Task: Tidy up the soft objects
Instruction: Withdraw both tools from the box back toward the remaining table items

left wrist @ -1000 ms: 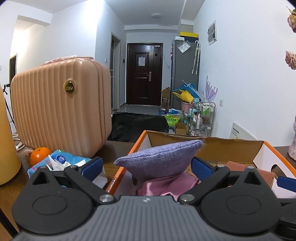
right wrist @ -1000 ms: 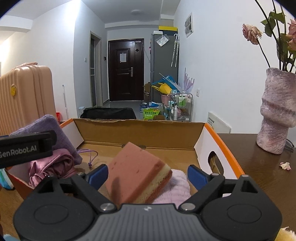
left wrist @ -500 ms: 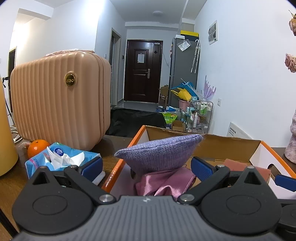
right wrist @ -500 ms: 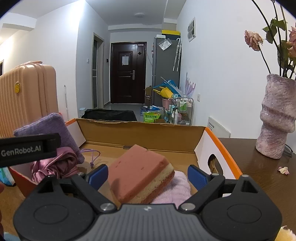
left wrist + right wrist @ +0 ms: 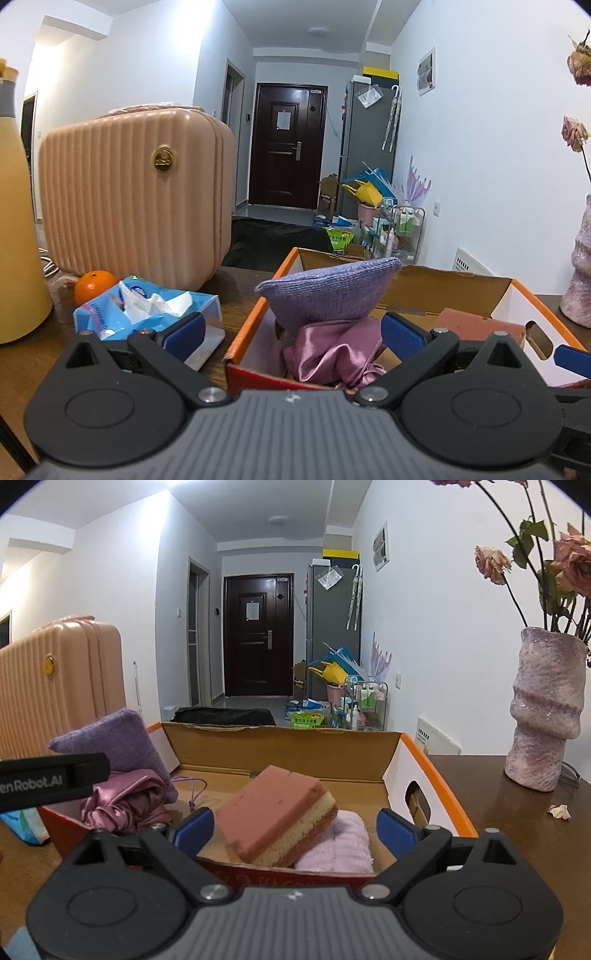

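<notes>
An orange-edged cardboard box stands on the brown table. In its left end a purple knitted cloth lies on a pink satin bundle. In its right end a pink-and-yellow sponge leans on a pale lilac towel. My left gripper is open and empty, just before the box's near left corner. My right gripper is open and empty at the box's near rim, with the sponge between its fingers' line of sight.
Left of the box lie a blue tissue pack and an orange, with a peach suitcase behind and a yellow bottle at far left. A pink vase with roses stands right of the box.
Both grippers have drawn back from the box and stayed open. The cloths and sponge lie in the box, a little farther away than before.
</notes>
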Demonstrator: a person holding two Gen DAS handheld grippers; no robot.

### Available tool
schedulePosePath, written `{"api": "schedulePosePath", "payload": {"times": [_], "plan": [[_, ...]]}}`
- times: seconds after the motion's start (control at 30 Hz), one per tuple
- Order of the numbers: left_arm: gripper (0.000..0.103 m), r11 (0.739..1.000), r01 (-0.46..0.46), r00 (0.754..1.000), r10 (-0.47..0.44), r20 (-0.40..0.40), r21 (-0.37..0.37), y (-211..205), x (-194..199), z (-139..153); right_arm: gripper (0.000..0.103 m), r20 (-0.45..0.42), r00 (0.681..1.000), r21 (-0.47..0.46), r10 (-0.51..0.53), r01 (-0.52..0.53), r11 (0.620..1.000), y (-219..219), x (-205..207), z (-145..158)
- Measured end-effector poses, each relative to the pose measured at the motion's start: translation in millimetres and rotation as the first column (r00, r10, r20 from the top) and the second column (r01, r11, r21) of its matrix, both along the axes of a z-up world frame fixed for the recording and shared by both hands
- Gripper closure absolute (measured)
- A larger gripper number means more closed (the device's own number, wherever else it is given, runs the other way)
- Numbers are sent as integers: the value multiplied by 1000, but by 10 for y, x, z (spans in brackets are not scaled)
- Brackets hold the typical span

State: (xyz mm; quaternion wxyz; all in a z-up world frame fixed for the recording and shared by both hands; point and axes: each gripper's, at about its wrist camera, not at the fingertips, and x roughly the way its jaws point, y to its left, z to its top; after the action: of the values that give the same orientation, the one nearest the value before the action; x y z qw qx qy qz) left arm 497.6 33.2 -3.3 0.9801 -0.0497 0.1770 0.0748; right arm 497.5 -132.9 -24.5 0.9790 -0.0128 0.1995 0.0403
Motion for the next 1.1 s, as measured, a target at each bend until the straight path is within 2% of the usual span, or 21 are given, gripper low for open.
{"api": "schedulePosePath", "payload": {"times": [0.5,1.1], "plan": [[0,998,-53,999,53,11,-32,202,-359,45,0,75,997,14,29,-30,999,-82,-446,60],[0,996,-84,996,84,9,-27,353,-821,55,0,103,994,1,39,-40,999,-153,-967,72]]}}
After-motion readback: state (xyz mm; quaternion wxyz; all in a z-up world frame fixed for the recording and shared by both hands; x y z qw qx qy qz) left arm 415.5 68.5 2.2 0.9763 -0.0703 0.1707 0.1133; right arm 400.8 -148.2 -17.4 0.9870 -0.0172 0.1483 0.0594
